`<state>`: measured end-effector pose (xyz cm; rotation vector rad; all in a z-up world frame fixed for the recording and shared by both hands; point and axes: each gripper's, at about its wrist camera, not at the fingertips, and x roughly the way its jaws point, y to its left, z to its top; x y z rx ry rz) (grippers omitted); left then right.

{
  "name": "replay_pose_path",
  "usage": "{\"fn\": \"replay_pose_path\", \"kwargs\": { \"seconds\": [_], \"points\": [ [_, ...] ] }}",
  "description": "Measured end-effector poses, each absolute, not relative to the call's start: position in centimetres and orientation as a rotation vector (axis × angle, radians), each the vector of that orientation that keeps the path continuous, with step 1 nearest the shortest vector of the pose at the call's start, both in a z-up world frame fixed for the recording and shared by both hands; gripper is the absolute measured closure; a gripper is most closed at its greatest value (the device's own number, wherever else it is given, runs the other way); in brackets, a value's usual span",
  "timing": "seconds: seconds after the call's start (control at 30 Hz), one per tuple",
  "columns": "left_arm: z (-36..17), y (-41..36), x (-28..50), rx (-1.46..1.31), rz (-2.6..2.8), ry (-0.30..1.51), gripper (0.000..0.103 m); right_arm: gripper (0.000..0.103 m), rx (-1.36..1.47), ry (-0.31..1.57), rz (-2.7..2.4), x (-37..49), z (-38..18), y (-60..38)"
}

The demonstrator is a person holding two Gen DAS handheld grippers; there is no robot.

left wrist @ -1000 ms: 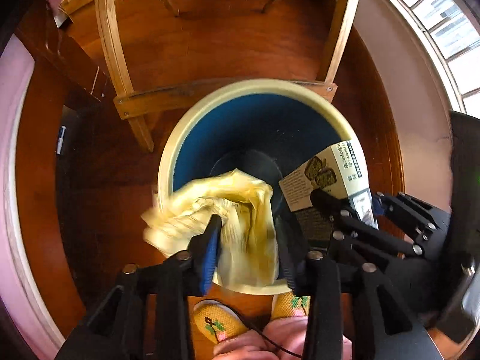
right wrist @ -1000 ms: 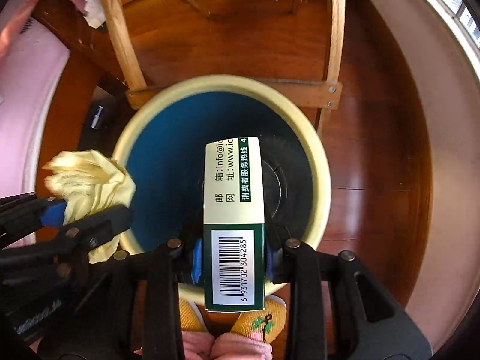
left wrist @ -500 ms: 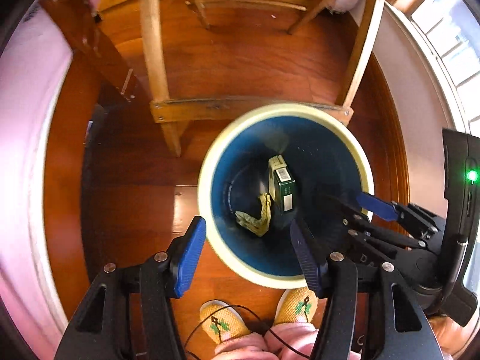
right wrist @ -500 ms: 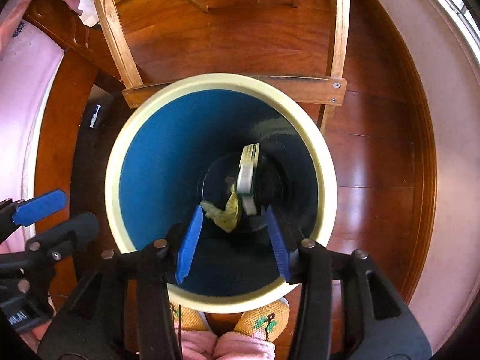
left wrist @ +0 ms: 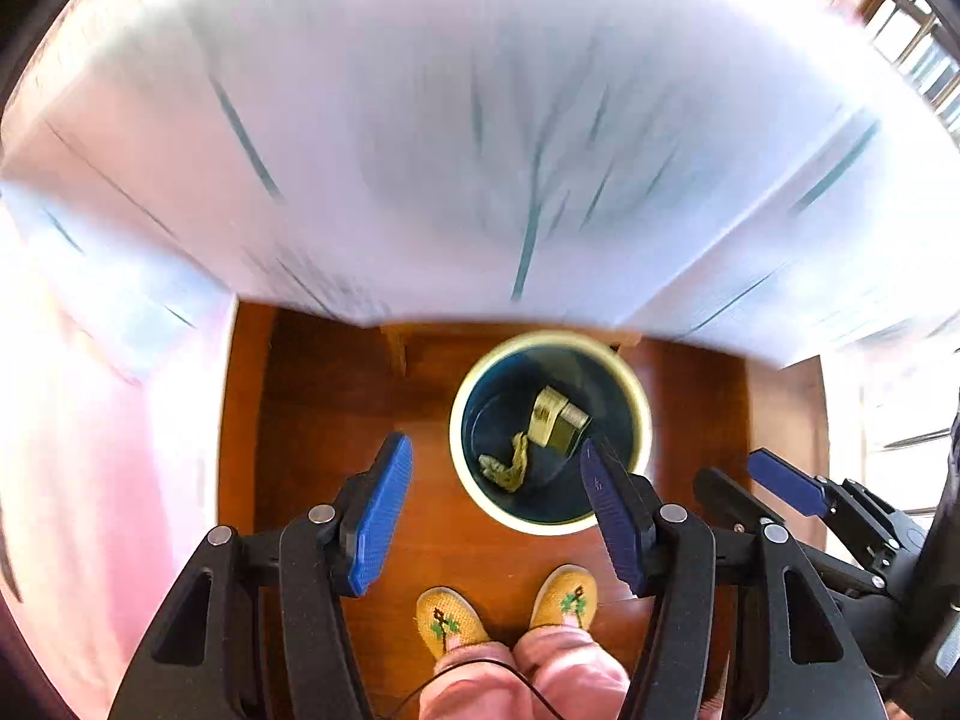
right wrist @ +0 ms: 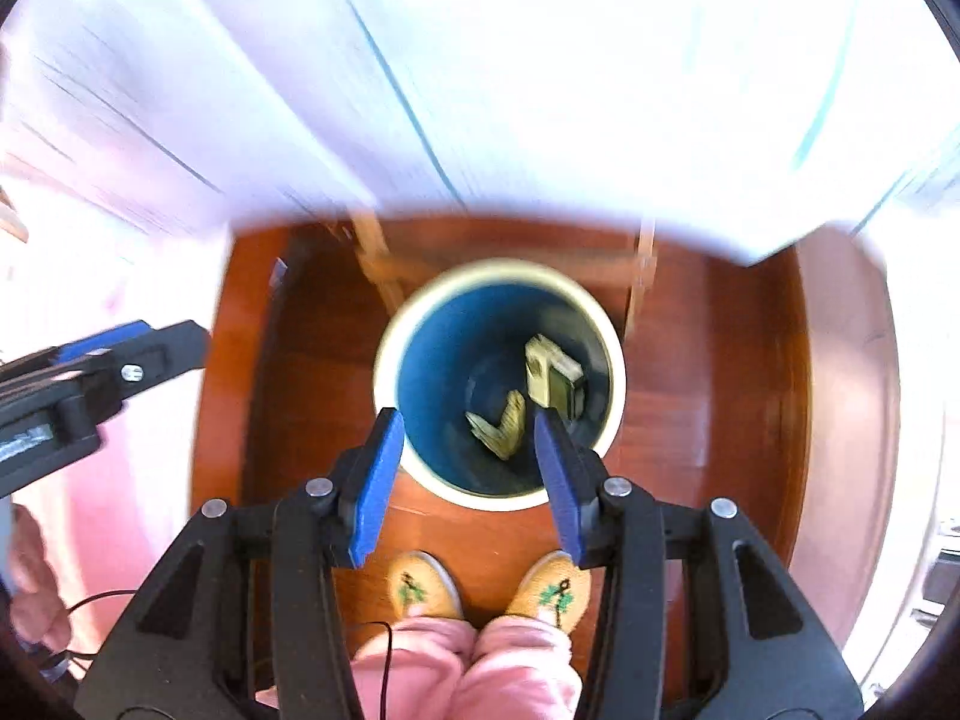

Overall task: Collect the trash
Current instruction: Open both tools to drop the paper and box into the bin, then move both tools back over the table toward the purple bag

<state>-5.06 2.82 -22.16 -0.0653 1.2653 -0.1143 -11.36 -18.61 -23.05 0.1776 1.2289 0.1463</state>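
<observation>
Two pieces of trash are lying at the bottom of the blue bin (left wrist: 549, 372), both grippers hanging empty above it.

Left gripper (left wrist: 489, 504) and right gripper (right wrist: 465, 462) are standing wide open, gripping nothing, their jaws having just been opening. Inside the bin, a crumpled yellow wrapper (right wrist: 498, 429) is resting beside a small box (right wrist: 555, 378). Judging by this, the drop is done; whether more trash is waiting elsewhere cannot be told, since a blurred white surface (left wrist: 480, 120) is filling the upper view.

Bin (left wrist: 641, 414) cream rim, blue inside; slippers (right wrist: 423, 585) yellow w/ green motif.
</observation>
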Motion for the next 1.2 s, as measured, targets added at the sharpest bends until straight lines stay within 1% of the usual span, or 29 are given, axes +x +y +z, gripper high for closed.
{"fn": "replay_pose_path", "kwargs": {
  "seconds": [0.1, 0.3, 0.43, 0.5, 0.53, 0.8, 0.9, 1.07, 1.2],
  "points": [
    [-15.5, 3.4, -5.5, -0.053, -0.137, 1.21, 0.043, 0.061, 0.198, 1.173, 0.148, -12.1, -16.9, -18.3],
    [-5.2, 4.9, -5.7, -0.047, -0.172, 1.118, 0.043, 0.061, 0.182, 1.037, 0.146, -13.0, -4.4, -16.4],
    [0.2, 5.9, -6.0, -0.035, -0.183, 1.073, 0.043, 0.06, 0.166, 0.977, 0.143, -13.7, 1.3, -15.3],
    [2.7, 6.2, -6.4, -0.036, -0.191, 1.049, 0.043, 0.056, 0.162, 0.951, 0.13, -14.2, 3.8, -14.9],
    [3.7, 6.0, -6.6, -0.036, -0.195, 1.038, 0.043, 0.056, 0.166, 0.936, 0.123, -14.4, 5.0, -14.8],
    [10.8, 6.0, -6.8, 0.005, -0.222, 0.902, 0.043, 0.055, 0.164, 0.825, 0.081, -15.2, 11.9, -14.5],
    [12.4, 5.6, -6.4, 0.011, -0.245, 0.868, 0.043, 0.055, 0.157, 0.779, 0.068, -15.1, 14.0, -14.7],
    [14.0, 4.1, -5.7, 0.019, -0.286, 0.86, 0.043, 0.055, 0.153, 0.738, 0.058, -14.3, 16.2, -15.6],
    [14.0, 2.8, -3.9, 0.028, -0.293, 0.873, 0.043, 0.054, 0.172, 0.739, 0.052, -12.4, 16.2, -17.2]
  ]
}}
